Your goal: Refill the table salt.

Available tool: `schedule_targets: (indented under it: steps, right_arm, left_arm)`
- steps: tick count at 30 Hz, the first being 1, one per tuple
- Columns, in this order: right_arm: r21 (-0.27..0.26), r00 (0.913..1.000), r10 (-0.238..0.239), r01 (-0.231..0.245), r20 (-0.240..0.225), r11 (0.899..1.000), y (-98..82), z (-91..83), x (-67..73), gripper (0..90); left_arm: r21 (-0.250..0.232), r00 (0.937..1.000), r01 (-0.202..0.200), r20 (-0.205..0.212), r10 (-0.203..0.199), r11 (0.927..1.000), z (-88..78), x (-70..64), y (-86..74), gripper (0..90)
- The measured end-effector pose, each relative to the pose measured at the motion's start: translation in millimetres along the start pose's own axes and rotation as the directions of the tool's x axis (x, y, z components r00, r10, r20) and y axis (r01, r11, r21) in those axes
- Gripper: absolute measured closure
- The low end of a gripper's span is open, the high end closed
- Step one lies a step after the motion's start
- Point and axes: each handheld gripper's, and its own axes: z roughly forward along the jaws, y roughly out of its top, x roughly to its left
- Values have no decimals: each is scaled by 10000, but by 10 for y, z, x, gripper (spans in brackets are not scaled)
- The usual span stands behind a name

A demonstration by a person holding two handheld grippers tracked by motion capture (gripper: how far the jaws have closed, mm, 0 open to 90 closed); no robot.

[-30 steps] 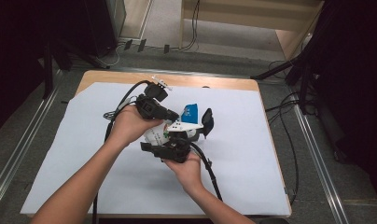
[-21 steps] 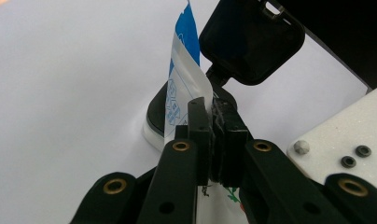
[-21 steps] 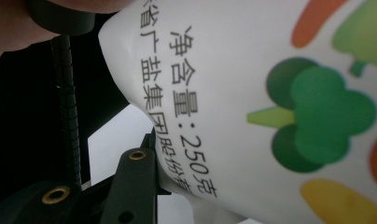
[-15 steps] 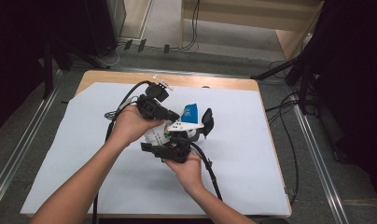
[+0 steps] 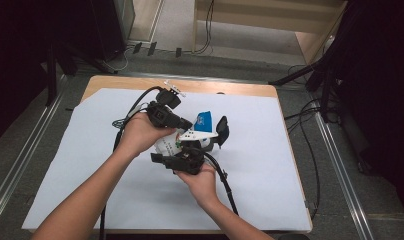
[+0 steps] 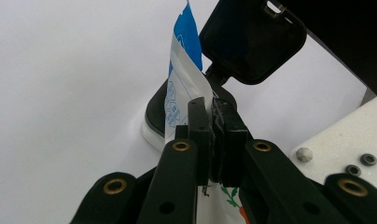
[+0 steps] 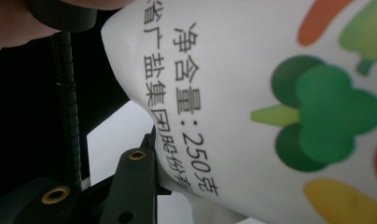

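Observation:
A white pouch (image 5: 204, 120) with a blue top and printed vegetables is held up over the middle of the table between both grippers. My left gripper (image 6: 213, 116) is shut on the pouch's (image 6: 182, 84) thin edge, jaws pressed flat together over the film. In the high view the left gripper (image 5: 186, 124) reaches in from the left. My right gripper (image 5: 182, 150) comes in from below and is shut on the pouch's fat lower body. The pouch (image 7: 270, 93) bulges close to the right gripper view's camera, with one finger (image 7: 139, 175) against it; the other finger is hidden.
A black device (image 5: 221, 129) with a rounded plate (image 6: 252, 39) on a stalk and a white-rimmed base stands just right of the pouch. White paper (image 5: 270, 165) covers the wooden table (image 5: 140, 82). Cables trail from both grippers towards the near edge.

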Motion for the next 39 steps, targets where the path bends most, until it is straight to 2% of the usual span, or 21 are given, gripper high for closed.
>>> schedule_targets:
  steps: [9, 28, 39]
  right_arm:
    - [-78, 10000, 43, -43, -4, 10000, -1, -1, 3, 647]
    - [-75, 9995, 274, -275, -165, 9996, -11, -26, -20, 653]
    - [-135, 9998, 169, -171, -132, 9998, -10, -38, -7, 654]
  left_arm:
    - [21, 10000, -61, -19, 61, 10000, 2, -10, 9, 875]
    - [153, 9994, 100, 320, -105, 9998, 18, 9, 30, 870]
    - [126, 9995, 12, 325, -16, 9999, 3, -1, 38, 871]
